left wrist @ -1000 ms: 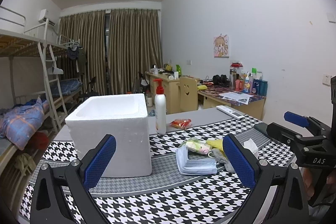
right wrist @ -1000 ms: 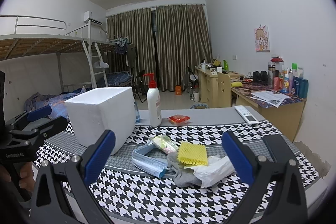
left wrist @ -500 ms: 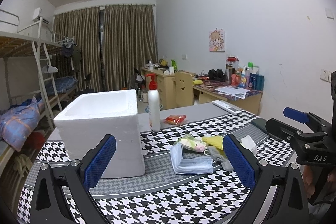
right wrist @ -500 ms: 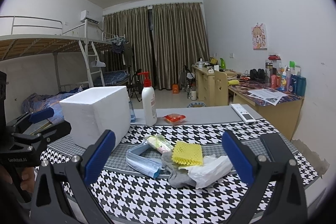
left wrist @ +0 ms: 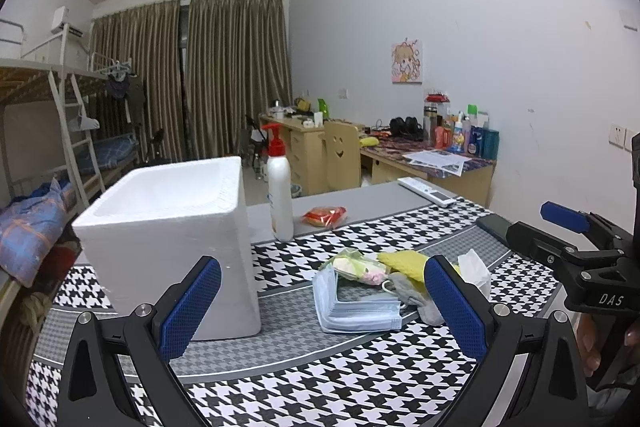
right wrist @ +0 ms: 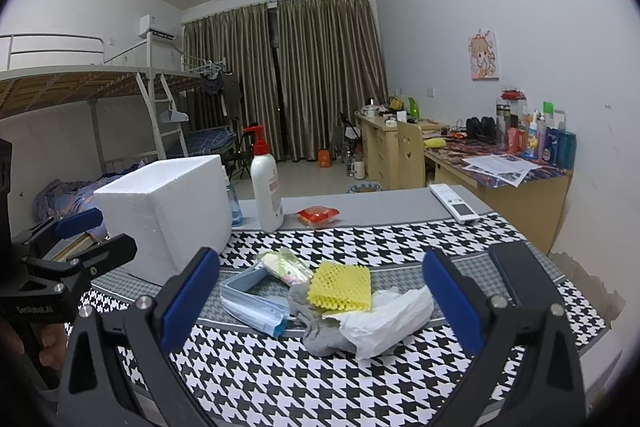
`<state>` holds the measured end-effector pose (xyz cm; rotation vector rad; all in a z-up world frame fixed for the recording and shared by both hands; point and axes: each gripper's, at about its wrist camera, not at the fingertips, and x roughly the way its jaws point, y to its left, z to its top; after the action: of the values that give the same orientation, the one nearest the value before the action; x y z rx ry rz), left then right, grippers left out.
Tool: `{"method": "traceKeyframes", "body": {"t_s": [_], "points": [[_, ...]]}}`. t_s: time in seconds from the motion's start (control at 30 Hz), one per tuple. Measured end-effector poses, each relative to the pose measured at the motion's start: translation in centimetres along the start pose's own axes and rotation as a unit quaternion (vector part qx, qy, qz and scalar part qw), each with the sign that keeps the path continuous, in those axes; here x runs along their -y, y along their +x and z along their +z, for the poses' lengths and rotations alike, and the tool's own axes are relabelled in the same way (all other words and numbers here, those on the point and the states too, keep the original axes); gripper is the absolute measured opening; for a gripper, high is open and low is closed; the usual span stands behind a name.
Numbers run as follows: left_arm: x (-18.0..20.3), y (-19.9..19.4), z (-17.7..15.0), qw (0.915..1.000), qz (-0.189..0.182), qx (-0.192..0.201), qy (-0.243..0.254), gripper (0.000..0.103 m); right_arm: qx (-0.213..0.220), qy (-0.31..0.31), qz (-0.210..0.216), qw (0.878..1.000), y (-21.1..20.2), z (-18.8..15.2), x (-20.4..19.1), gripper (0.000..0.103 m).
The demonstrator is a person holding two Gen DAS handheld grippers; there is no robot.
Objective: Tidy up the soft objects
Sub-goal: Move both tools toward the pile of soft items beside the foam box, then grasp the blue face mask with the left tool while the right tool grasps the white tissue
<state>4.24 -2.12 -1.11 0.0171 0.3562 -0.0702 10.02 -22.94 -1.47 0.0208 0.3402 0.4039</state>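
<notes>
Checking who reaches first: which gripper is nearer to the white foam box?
Left. The left gripper hangs just in front of the white foam box, one finger overlapping its front face. The right gripper faces the pile of soft things, with the box off to its left.

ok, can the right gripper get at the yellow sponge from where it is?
Probably yes. The right gripper is open and the yellow sponge lies on top of the pile straight ahead between its fingers, nothing over it. The grey sock and white tissue crowd its near edge.
</notes>
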Motion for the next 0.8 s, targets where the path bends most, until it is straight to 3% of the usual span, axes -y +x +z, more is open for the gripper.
{"method": "traceKeyframes", "body": {"t_s": [0.8], "points": [[1.3, 5.8, -0.7, 0.9971, -0.015, -0.075, 0.005, 0.102, -0.069, 0.031, -0.026, 0.997, 4.0, -1.2, 2.7, 0.103]]}}
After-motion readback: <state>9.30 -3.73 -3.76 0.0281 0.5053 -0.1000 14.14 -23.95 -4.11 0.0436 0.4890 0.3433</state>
